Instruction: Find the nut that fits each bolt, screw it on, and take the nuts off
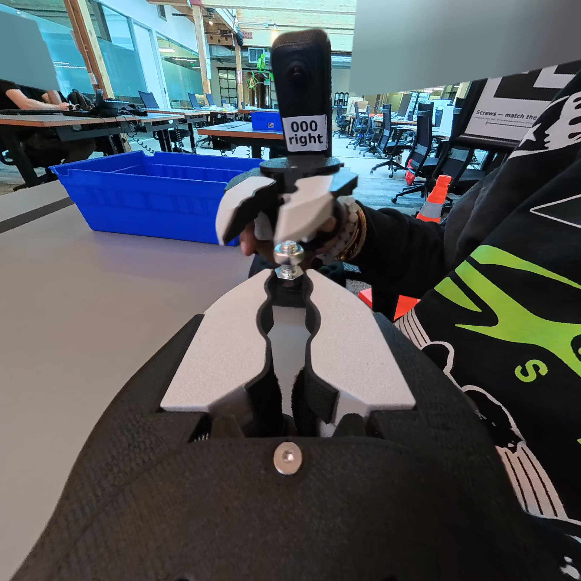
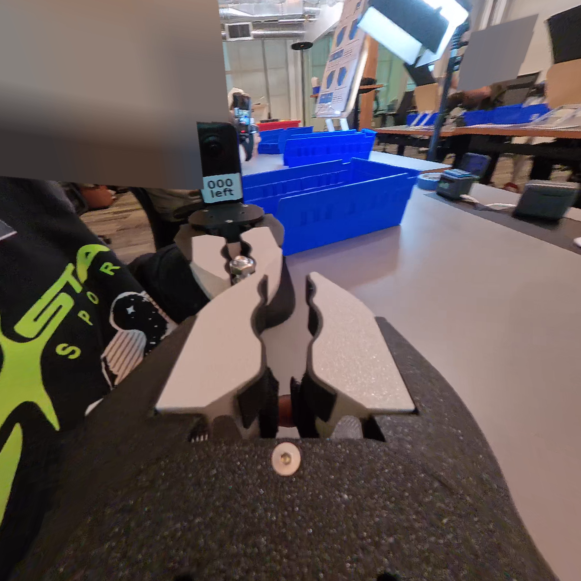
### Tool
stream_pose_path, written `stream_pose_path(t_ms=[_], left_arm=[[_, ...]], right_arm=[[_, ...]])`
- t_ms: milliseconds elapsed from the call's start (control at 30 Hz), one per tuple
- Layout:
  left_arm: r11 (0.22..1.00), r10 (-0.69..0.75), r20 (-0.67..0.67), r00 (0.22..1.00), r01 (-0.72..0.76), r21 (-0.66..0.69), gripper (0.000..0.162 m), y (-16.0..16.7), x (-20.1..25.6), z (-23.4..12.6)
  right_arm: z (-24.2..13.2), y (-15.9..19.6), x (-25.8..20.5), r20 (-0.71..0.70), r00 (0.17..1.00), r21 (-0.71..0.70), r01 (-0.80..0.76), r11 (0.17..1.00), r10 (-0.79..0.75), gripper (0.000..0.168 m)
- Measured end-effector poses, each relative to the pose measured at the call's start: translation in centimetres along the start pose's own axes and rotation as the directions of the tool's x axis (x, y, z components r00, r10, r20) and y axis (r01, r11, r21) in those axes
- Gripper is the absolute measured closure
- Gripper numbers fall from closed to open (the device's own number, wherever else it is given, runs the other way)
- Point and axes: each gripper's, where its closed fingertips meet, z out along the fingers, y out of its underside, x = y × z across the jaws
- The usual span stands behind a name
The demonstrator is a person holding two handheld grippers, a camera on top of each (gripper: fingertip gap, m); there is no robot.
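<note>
Above the table (image 1: 94, 314), at 12 o'clock in the left wrist view, the left gripper (image 1: 288, 279) is clamped on the bolt (image 1: 288, 273), with the nut (image 1: 288, 254) partway along its thread. At 12 o'clock beyond it, the right gripper (image 1: 251, 232) gapes with nothing in it. Judged step: turning the nut; next, the right gripper must close on it squarely.

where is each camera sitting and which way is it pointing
Left wrist view: sits on the left tool, looks along its fingers at the bolt it grips, the open right tool facing it, and a blue bin; a black sleeve shows.
Right wrist view: sits on the right tool, looks back at the left tool; printed shirt at left.
Shared: the bolt, both tools, the grey table.
</note>
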Motion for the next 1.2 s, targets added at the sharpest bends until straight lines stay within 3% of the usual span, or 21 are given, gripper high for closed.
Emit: stream_pose_path(t_ms=[67,133,400,667,867,1067,1133,1200], left_arm=[[1.000,0.003,0.004,1.000,-0.003,-0.004,0.146,0.0,0.0,0.0],[1.000,0.002,0.004,1.000,-0.002,-0.008,0.146,0.1,0.0,0.1],[1.000,0.003,0.009,1.000,-0.003,-0.013,0.146,0.1,-0.1,0.2],[1.000,0.014,0.009,1.000,-0.014,-0.024,0.146,0.3,0.0,0.3],[1.000,0.022,-0.003,1.000,-0.022,-0.017,0.146,0.2,0.2,0.2],[1.000,0.010,0.000,1.000,-0.010,-0.005,0.146,0.0,0.1,0.1],[1.000,0.008,-0.009,1.000,-0.008,0.003,0.146,0.0,0.2,0.0],[1.000,0.013,-0.006,1.000,-0.013,-0.001,0.146,0.0,0.2,0.1]], right_arm=[[-0.9,-0.1,0.6,-0.030,0.999,0.012,0.011,1.000,-0.011,0.156],[-1.3,-0.3,0.5,-0.022,1.000,0.023,0.004,1.000,-0.003,0.155],[1.1,-0.2,-1.6,0.079,0.997,0.013,-0.015,1.000,0.014,0.114],[3.8,0.3,-1.8,0.090,0.995,-0.024,-0.036,0.999,0.038,0.106],[3.3,0.5,-1.2,0.072,0.996,-0.030,-0.051,0.998,0.053,0.105],[1.0,0.3,-0.8,0.054,0.998,-0.008,-0.038,0.999,0.039,0.116],[0.1,0.2,0.1,0.003,0.999,0.006,-0.042,0.999,0.042,0.139],[-0.8,0.1,0.8,-0.033,0.999,0.020,-0.035,0.999,0.035,0.146]])
